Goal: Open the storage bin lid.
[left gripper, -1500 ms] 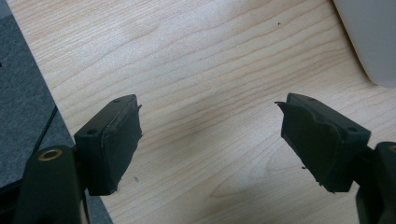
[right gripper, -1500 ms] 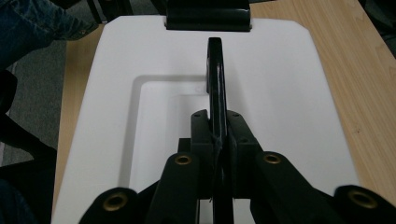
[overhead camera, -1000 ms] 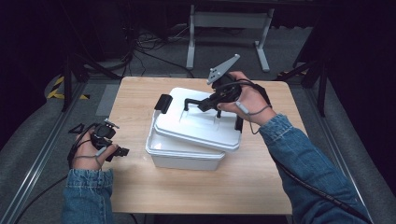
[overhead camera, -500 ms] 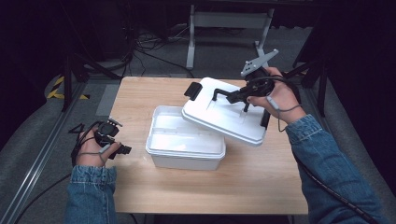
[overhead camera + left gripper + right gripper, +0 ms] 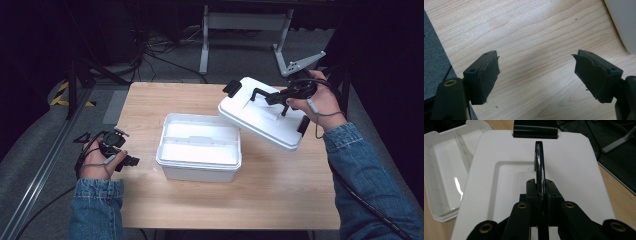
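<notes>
A person's right gripper (image 5: 280,98), jaws clamped on the black handle (image 5: 539,160) of a white lid (image 5: 262,115), held that lid in the air above the right half of the tabletop (image 5: 280,200), beside the open white box (image 5: 199,147). The lid hung tilted, its top face turned toward the person's side, one black latch (image 5: 231,88) at its far-left end and the other at its near-right end, so its long axis ran slantwise from the far edge toward the right edge. The box sat near the middle of the tabletop, its long side roughly parallel to the near edge, its inside showing a shallow divided tray. The left gripper (image 5: 125,159) rested near the left edge, jaws wide apart and holding nothing. The step in hand looked like lifting the lid clear; the next move would likely call for laying it flat on free wood by the right edge.
</notes>
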Motion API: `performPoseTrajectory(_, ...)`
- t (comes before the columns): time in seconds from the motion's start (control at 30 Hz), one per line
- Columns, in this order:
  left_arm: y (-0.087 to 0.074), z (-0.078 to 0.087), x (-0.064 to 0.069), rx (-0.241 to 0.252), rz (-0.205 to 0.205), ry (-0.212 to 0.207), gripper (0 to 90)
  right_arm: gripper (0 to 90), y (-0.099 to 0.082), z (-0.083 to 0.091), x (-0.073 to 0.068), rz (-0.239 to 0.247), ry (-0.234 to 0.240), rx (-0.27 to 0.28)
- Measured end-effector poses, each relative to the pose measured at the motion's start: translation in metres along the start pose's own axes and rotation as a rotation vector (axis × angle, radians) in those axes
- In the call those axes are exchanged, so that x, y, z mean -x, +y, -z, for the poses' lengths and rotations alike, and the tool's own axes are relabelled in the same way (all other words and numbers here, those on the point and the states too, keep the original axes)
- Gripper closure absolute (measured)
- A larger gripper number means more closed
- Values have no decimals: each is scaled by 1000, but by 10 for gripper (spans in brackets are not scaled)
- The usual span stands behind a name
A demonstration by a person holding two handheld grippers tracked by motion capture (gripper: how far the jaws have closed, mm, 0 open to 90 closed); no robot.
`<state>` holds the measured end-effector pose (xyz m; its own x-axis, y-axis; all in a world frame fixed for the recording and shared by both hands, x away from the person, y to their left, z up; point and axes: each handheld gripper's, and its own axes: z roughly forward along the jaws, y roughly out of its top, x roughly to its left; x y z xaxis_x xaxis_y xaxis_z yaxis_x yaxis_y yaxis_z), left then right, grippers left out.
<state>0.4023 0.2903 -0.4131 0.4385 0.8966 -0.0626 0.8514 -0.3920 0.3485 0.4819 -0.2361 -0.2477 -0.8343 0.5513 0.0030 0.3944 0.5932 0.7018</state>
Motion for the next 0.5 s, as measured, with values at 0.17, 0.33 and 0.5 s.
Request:
performPoseTrajectory(0.17,0,-1,2,-7,8,-11,203,843,-12,5,10,-38,-49,1)
performPoseTrajectory(0.33,0,-1,1,-10,-3,-8,203,843,-22,3,20,-71,-84,-16)
performPoseTrajectory(0.5,0,-1,0,-11,-1,-9,203,843,-35,-1,32,-115,-106,-22)
